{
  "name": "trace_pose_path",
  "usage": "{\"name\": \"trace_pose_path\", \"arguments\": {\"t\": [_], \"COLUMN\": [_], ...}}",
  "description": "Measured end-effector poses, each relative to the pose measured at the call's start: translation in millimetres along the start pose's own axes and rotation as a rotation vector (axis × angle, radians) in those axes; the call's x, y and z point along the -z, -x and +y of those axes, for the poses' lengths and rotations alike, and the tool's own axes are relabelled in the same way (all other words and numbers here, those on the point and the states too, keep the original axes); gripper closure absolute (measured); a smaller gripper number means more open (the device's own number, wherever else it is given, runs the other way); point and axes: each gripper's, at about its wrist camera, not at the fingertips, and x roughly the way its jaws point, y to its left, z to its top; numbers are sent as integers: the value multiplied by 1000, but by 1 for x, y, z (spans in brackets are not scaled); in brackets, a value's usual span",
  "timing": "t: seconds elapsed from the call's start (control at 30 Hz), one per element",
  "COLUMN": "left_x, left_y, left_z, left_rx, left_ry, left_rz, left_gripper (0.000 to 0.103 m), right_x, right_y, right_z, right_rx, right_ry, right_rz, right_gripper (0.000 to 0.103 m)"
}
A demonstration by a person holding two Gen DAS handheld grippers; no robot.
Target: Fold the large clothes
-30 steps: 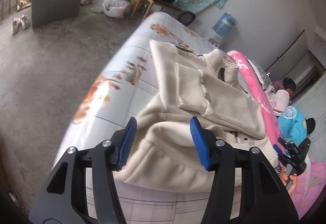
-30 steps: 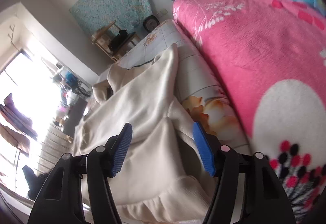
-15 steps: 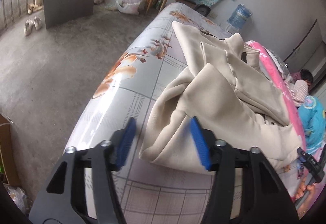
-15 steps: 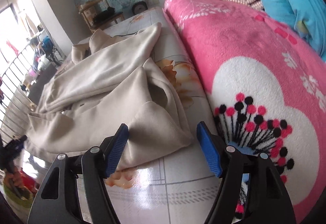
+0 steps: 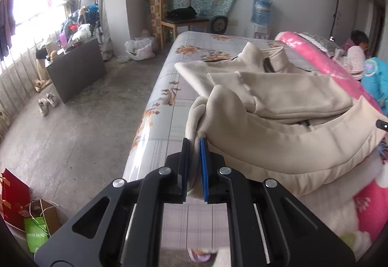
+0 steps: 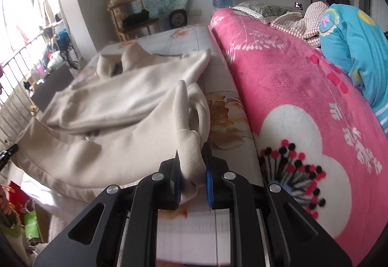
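gripping the near hem of the cream jacket (image 5: pixel 278 102) on the floral mattress (image 5: pixel 167 87), the left gripper (image 5: pixel 194 143) and right gripper (image 6: pixel 191 157) have just closed on cloth. next, i judge, lift both corners evenly toward the far collar.

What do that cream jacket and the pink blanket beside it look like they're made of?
The cream jacket looks like thick, matte fleece or sweatshirt knit: soft rounded folds, with a ribbed hem where the right gripper pinches it. The pink blanket seems plush synthetic fleece, judging by its fuzzy nap, faint sheen and printed flowers. Exact fibres can't be told.
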Motion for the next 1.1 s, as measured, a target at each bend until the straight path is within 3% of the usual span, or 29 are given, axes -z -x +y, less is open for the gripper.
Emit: {"name": "trace_pose_path", "arguments": {"t": [0.13,0.17,0.23,0.27,0.3,0.4,0.47,0.5,0.6,0.63,0.7,0.77,0.8,0.87,0.93,1.0,1.07,1.1], "left_x": [25,34,51,56,58,52,44,38,29,28,32,39,44,51,53,56,56,57], "left_y": [5,-2,-17,-17,-12,13,23,23,11,0,-20,-37,-44,-44,-45,-41,-39,-35], "left_z": [27,34,52,65,77,93,79,67,13,-11,-51,-79,-90,-106,-114,-118,-121,-123], "left_rx": [41,38,-70,-100,-96,-48,14,72,310,354,354,288,268,197,169,164,145,142], "left_ry": [57,74,104,134,175,228,192,172,102,71,-19,-108,-145,-239,-303,-334,-374,-385], "left_rz": [99,131,188,200,190,113,69,61,68,100,141,174,178,133,108,95,75,64], "left_gripper": [93,92,93,93,93,93,91,82,60,60,60,65,72,74,82,101,102,102], "right_x": [20,27,39,41,42,36,32,30,27,28,31,38,41,48,55,59,56,54], "right_y": [16,8,-7,-9,-4,20,27,27,15,4,-12,-29,-34,-40,-53,-60,-58,-55], "right_z": [-13,-19,-33,-40,-49,-50,-34,-25,25,48,81,113,125,146,155,159,162,163], "right_rx": [-26,-12,72,104,102,100,92,65,-105,-180,-230,-223,-223,-236,-212,-217,-238,-203], "right_ry": [-19,-20,-41,-58,-101,-127,-82,-63,13,39,83,139,169,233,266,268,263,268], "right_rz": [38,72,141,160,149,69,32,26,63,94,144,192,202,209,251,264,268,251], "right_gripper": [84,76,68,56,49,46,43,42,41,40,40,40,40,40,53,78,97,98]}}
